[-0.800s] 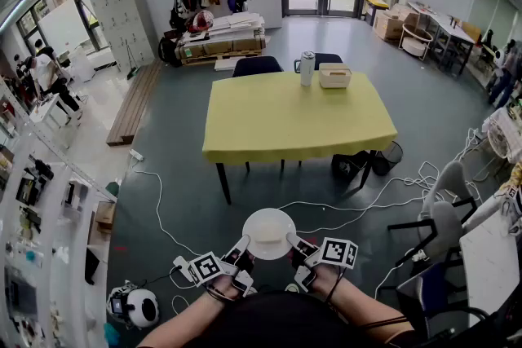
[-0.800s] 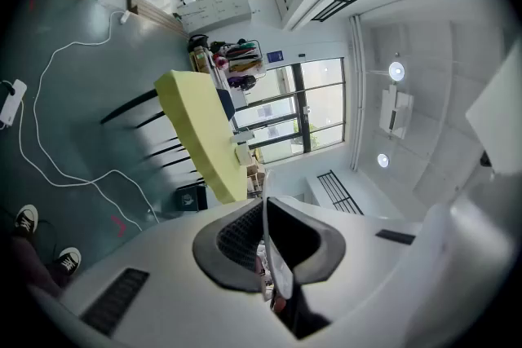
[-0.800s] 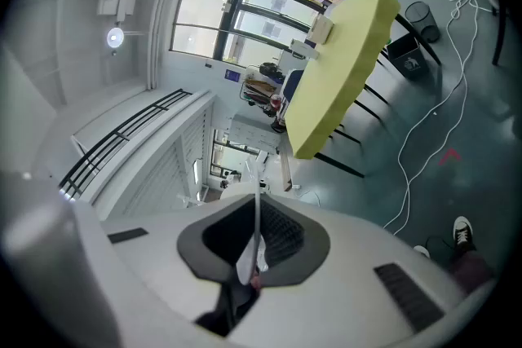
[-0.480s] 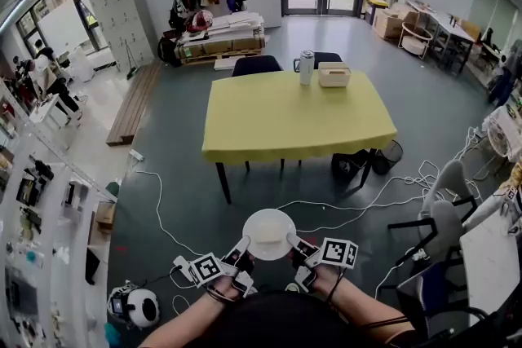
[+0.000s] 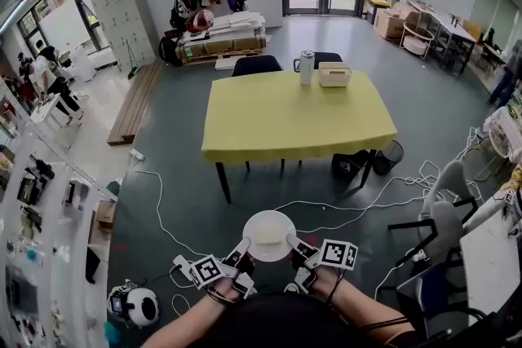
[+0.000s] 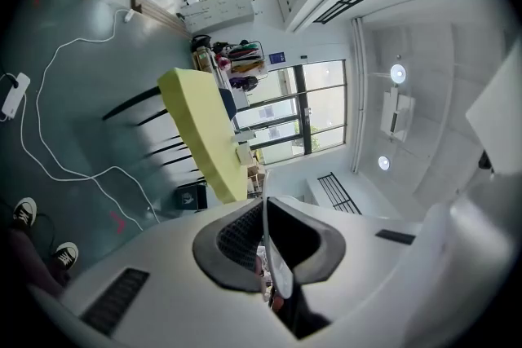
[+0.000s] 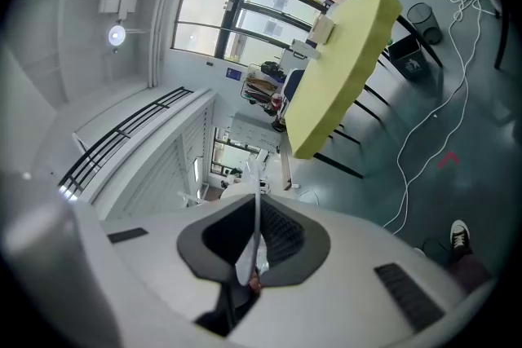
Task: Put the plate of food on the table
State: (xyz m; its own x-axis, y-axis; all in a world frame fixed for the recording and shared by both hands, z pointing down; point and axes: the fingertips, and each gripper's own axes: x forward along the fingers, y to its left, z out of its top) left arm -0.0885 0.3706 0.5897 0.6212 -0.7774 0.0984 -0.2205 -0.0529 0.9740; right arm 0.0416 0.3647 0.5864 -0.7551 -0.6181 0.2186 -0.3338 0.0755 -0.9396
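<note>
Grey-green flooring fills a large open workroom, with shelving along the far left edge and a white cable [image 5: 157, 200] trailing across the floor on that side. Low in the head view, the left tool [image 5: 242, 248] is closed on the left rim of the white plate [image 5: 269, 235]; its own view shows the thin rim pinched edge-on between the dark pads. The plate is held level in the air just in front of the person's body, with something pale at its middle that is too small to identify. Beyond it, well apart across open floor, stands the table [image 5: 277, 126] under a yellow cloth, bare except for a bottle [image 5: 307, 68] and a small box [image 5: 334, 75] near its far edge. The right tool [image 5: 294, 244] clamps the plate's right rim in the same way, the rim caught between its jaws in that tool's view. An office chair [image 5: 444, 212] and loose cables [image 5: 424, 171] lie further right. The step in hand looks like the carry, with nothing set down yet. Next, the walk to the table's near edge calls for both tools kept level and equally spaced, feet clear of the cables, then lowering the plate onto bare cloth before either grip lets go.
</note>
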